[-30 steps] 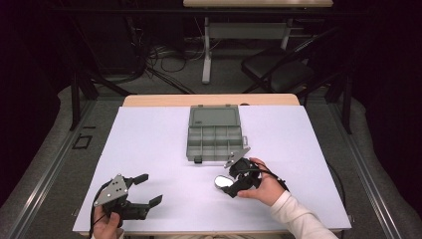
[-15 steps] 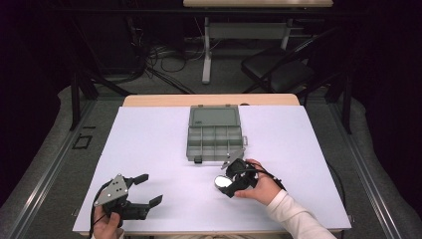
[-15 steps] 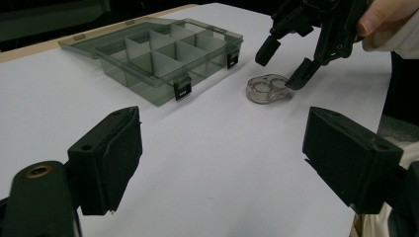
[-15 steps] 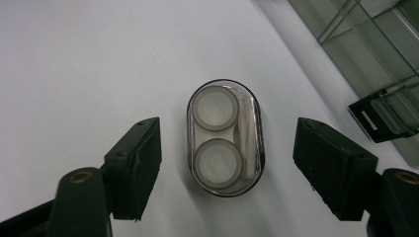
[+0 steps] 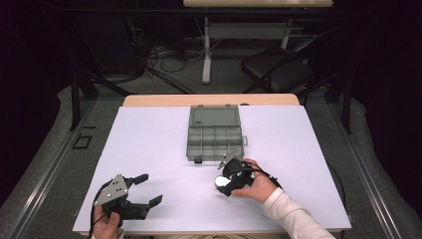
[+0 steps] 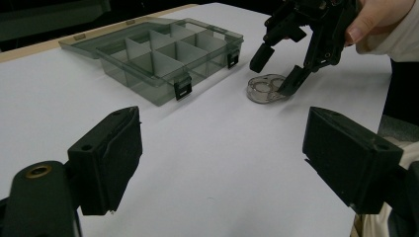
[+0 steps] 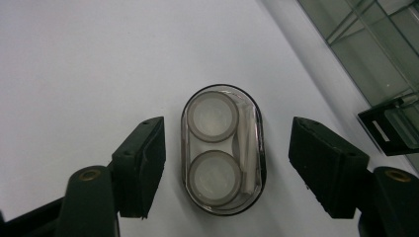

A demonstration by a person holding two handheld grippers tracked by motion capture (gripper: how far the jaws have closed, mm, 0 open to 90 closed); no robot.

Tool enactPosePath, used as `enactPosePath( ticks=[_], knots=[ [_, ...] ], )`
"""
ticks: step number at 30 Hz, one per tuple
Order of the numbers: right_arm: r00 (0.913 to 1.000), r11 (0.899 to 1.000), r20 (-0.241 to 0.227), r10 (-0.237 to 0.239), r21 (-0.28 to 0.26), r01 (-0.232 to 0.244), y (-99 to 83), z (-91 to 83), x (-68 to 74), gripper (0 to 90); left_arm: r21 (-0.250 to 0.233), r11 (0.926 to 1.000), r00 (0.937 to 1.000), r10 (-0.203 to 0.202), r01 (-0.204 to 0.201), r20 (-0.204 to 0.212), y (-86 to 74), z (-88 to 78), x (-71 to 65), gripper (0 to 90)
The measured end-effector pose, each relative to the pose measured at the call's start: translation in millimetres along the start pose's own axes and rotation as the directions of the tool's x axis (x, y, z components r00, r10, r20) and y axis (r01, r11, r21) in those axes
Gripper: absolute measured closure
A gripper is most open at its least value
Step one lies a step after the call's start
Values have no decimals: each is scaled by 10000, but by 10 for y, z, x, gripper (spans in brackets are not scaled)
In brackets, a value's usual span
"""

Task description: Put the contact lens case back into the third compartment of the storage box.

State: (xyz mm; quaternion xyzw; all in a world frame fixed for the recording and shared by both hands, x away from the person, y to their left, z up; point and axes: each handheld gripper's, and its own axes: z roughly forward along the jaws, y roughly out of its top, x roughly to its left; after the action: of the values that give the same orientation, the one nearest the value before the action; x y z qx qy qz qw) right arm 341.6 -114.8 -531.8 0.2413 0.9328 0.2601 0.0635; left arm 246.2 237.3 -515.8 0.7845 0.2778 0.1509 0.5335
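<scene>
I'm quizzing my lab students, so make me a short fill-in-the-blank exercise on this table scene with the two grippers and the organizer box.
1. The lid of the grey organizer box is ____.
2. The clear oval case lies on the white table between the jaws of the ____ gripper.
3. That case holds ____ round wells.
4. The left gripper holds ____ between its jaws.

Missing words: open; right; two; nothing

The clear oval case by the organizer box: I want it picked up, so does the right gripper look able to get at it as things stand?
Probably yes. The right gripper straddles the clear oval case, its jaws just closing with gaps left on both sides; nothing lies between, and the organizer box sits apart.
</scene>
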Motion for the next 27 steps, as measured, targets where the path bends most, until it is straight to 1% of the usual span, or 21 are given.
enactPosePath(
  ticks=[1, 5, 7, 11, 17, 27],
  knots=[
    [10000, 10000, 26, 64, 35, -64, 0, 4, -1, 307, -6, 10000, 10000, -1, 1, -3, 0, 0, 1, 158],
    [10000, 9999, -6, 35, 107, -35, -3, 27, -11, 327, -7, 10000, 10000, -1, 1, -4, 0, 0, 1, 159],
    [10000, 9997, -40, -51, 219, 51, -6, 46, -15, 332, 5, 10000, 10000, -8, 8, 1, 0, 1, 0, 158],
    [10000, 9995, -59, 55, 308, -53, -6, 68, -10, 340, 6, 10000, 10000, -26, 26, -35, -1, 2, 0, 159],
    [10000, 9987, -86, -50, 503, 54, -8, 98, -11, 379, 11, 10000, 10000, -24, 24, -32, -1, 1, 1, 158],
    [9998, 9988, -134, -133, 463, 139, -9, 101, -10, 439, 31, 10000, 10000, -21, 21, -35, -2, 3, 1, 159]
  ],
)
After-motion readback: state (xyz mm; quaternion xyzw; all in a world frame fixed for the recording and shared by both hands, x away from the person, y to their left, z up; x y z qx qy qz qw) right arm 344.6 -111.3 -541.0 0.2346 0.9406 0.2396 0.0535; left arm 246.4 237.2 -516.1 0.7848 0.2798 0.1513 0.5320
